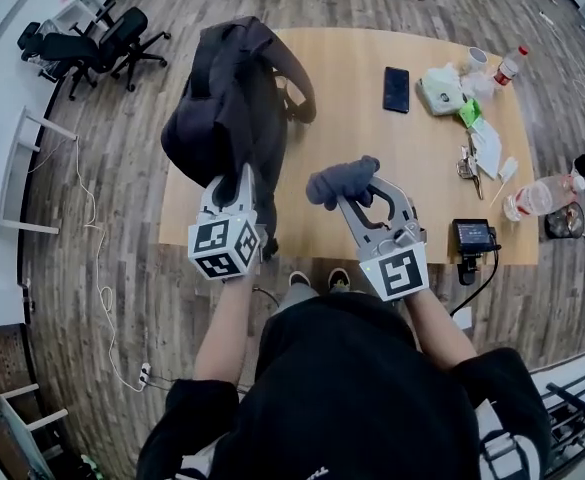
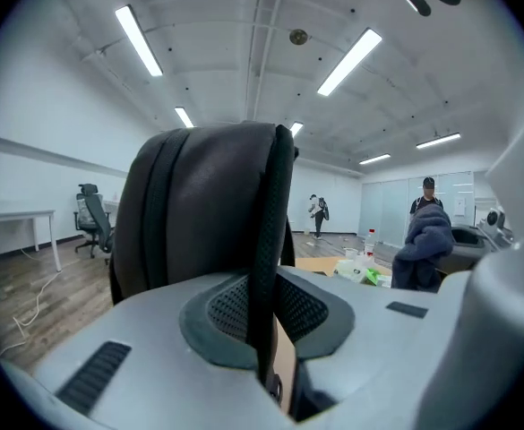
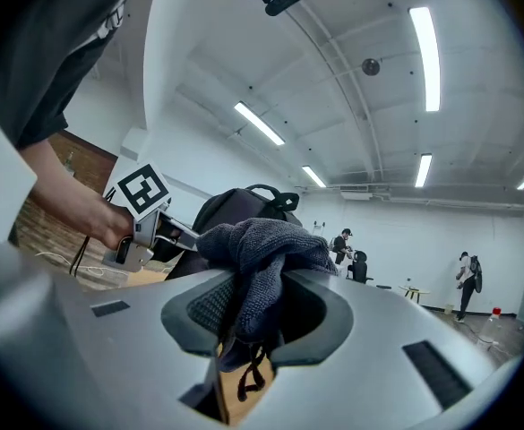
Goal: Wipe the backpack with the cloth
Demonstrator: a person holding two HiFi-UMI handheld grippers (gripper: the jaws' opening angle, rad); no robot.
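A dark grey backpack (image 1: 227, 98) stands upright at the left end of the wooden table (image 1: 372, 148). My left gripper (image 1: 234, 180) is shut on its near lower edge; in the left gripper view a mesh-edged strap of the backpack (image 2: 199, 213) runs down between the pads. My right gripper (image 1: 357, 186) is shut on a bunched grey cloth (image 1: 337, 181) and hovers just right of the backpack, apart from it. In the right gripper view the cloth (image 3: 262, 240) fills the jaws, with the backpack (image 3: 235, 206) and left gripper (image 3: 183, 236) beyond.
On the table's right half lie a black phone (image 1: 396, 89), a white box (image 1: 442, 90), a bottle (image 1: 510, 64), papers, a clear bottle (image 1: 542, 196) and a small screen device (image 1: 472, 236). Office chairs (image 1: 92, 43) stand at the far left. People stand far across the room.
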